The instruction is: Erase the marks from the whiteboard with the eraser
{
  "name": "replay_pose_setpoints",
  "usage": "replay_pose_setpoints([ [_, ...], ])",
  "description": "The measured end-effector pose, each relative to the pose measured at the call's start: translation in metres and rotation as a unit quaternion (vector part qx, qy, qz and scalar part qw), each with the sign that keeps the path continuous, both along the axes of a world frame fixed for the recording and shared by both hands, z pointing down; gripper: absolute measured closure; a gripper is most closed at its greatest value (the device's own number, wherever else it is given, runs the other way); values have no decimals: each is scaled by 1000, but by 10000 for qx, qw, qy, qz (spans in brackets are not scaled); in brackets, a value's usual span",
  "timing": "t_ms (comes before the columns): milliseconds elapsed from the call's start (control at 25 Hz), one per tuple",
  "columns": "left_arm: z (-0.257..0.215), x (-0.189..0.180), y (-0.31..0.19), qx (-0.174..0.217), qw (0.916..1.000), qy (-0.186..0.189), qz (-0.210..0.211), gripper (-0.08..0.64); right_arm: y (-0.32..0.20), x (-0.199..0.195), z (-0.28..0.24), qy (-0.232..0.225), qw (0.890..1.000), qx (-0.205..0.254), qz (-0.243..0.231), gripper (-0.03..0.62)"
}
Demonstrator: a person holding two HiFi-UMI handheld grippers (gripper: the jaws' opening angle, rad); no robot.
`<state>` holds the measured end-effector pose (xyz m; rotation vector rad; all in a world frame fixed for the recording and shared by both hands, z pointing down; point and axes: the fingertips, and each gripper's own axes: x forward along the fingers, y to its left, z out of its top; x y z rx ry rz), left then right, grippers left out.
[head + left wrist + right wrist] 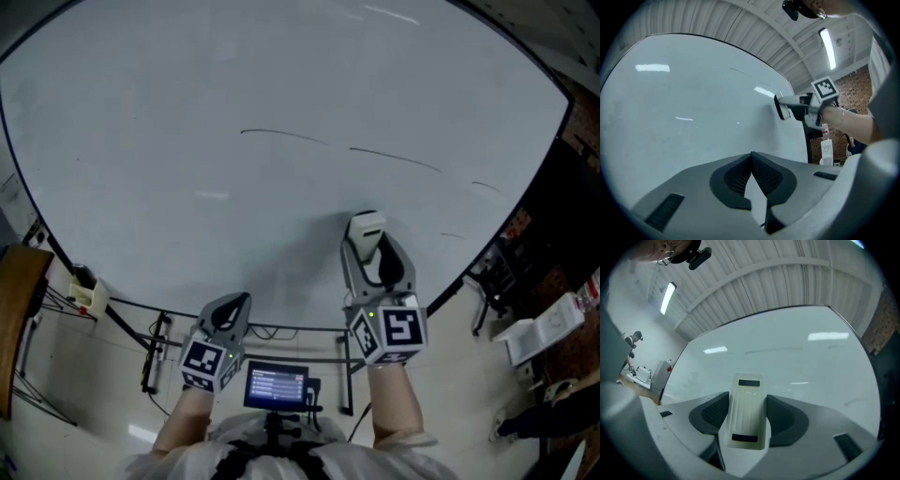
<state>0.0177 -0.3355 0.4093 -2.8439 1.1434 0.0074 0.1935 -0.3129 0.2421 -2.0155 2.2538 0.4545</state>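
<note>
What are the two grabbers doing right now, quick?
The left gripper: jaws shut, holding nothing.
The right gripper: jaws shut on the eraser.

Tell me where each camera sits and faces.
Head view: on the person's head, looking steeply down at the whiteboard; both forearms, left gripper and right gripper show.
Left gripper view: on the left gripper, facing the whiteboard past shut jaws; right gripper and forearm at right.
Right gripper view: on the right gripper, facing the whiteboard past the clamped eraser.
Shared: whiteboard and eraser in all three.
</note>
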Motion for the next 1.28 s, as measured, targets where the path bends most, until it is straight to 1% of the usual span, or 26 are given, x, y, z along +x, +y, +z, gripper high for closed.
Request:
replay_pose_setpoints([
  [120, -6, -5, -7, 27, 10000, -15, -78, 566, -8, -15, -55, 331, 9988, 355, 56, 334],
  [280, -11, -10, -19, 68, 9999, -10, -147, 566, -17, -35, -91, 553, 9970, 518, 185, 336],
  [400, -7, -9, -21, 26, 10000, -22, -60, 566, -25, -49, -108, 708, 9953, 585, 304, 336],
  [520, -5, -7, -21, 5, 10000, -7, 49, 566, -30, -56, -118, 830, 9924, 631, 649, 336],
  [640, 0, -8, -22, -66, 9999, 10, 103, 566, -33, -58, -118, 1092, 9861, 768, 994, 334],
  [760, 6, -11, -24, -127, 9999, 18, 109, 566, -33, -55, -118, 1065, 9859, 846, 974, 333],
  [840, 8, -11, -25, -170, 9998, 30, 99, 566, -30, -44, -121, 964, 9865, 871, 1000, 333],
  [960, 8, -10, -25, -165, 9998, 49, 110, 566, -21, 0, -124, 790, 9835, 948, 1324, 333],
  [1160, 4, -6, -27, -118, 9998, 88, 106, 566, 2, 99, -124, -120, 9794, 936, 1782, 333],
  [1200, 3, -5, -28, -112, 9998, 92, 103, 566, 4, 111, -123, -272, 9787, 928, 1812, 333],
  [1280, 2, -3, -28, -101, 9999, 84, 108, 566, 8, 122, -121, -499, 9777, 942, 1810, 333],
])
